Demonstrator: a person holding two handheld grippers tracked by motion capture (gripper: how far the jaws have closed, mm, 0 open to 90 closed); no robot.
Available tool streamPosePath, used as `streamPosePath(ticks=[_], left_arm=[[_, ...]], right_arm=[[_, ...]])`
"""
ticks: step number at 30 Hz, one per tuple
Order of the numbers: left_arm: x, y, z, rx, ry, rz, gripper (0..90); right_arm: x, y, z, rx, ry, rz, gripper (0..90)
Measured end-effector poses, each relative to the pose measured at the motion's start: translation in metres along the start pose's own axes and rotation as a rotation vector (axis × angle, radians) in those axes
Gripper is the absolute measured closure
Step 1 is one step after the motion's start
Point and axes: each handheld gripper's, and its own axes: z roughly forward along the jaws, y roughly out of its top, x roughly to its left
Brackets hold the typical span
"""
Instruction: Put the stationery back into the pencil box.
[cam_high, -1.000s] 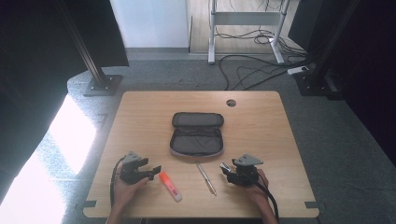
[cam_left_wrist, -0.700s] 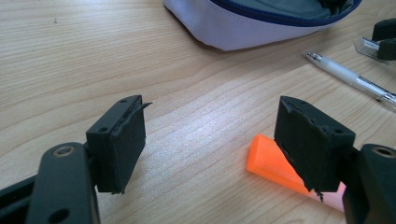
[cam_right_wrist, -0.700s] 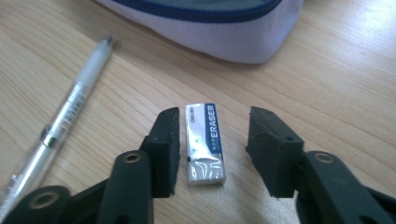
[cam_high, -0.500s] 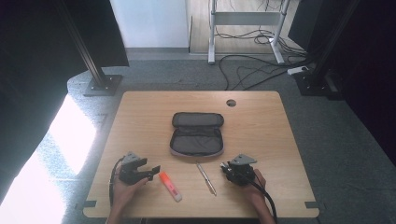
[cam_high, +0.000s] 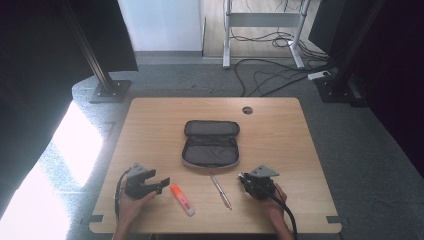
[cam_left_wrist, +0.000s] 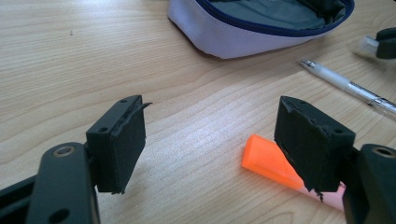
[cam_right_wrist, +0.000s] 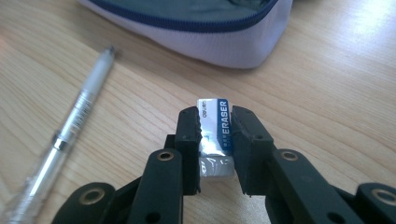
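A: Starting at the left, the left gripper (cam_high: 162, 182) rests low on the table (cam_high: 150, 125) with its 2 jaws spread wide and nothing between them. The orange highlighter (cam_high: 182, 199) lies just beside it, its cap partly behind the far jaw in the left gripper view.

B: And moving right?

A: The pen (cam_high: 220, 191) lies loose between the 2 hands, near the front edge of the open pencil case (cam_high: 211, 143). Then the right gripper (cam_right_wrist: 216, 135), whose jaws are clenched on the eraser (cam_right_wrist: 214, 128), pinching its sleeve on both long sides just above the wood, a little short of the case.

B: What could go wrong from here?

A: I judge the eraser is headed for the case. The grip sits on the paper sleeve, so the white block could slide out of the sleeve on the lift. A low carry might also catch the case's raised front wall and push the case back. The trailing cable could sweep the pen.

B: Anything hard to make out?

A: In the high view the eraser is too small to tell apart from the jaws. The highlighter's body is cut off in the left gripper view. The case's inside is dark, so I cannot tell whether anything lies in it.
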Motion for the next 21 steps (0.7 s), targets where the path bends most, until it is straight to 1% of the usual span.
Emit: streamPosePath(ticks=[5,11,17,21], left_arm=[[-0.001,-0.001,-0.001,0.002,-0.003,-0.001,25.4],[-0.003,-0.003,-0.004,-0.003,-0.008,-0.006,25.4],[-0.002,-0.004,-0.004,-0.005,-0.014,-0.012,25.4],[-0.002,-0.004,-0.004,0.0,-0.016,-0.013,25.4]], right_arm=[[-0.002,0.001,-0.009,-0.041,0.018,0.035,72.6],[-0.002,0.003,-0.016,-0.072,0.005,0.051,72.6],[0.002,0.009,-0.021,-0.099,0.006,0.043,72.6],[0.005,0.015,-0.023,-0.112,0.005,0.028,72.6]])
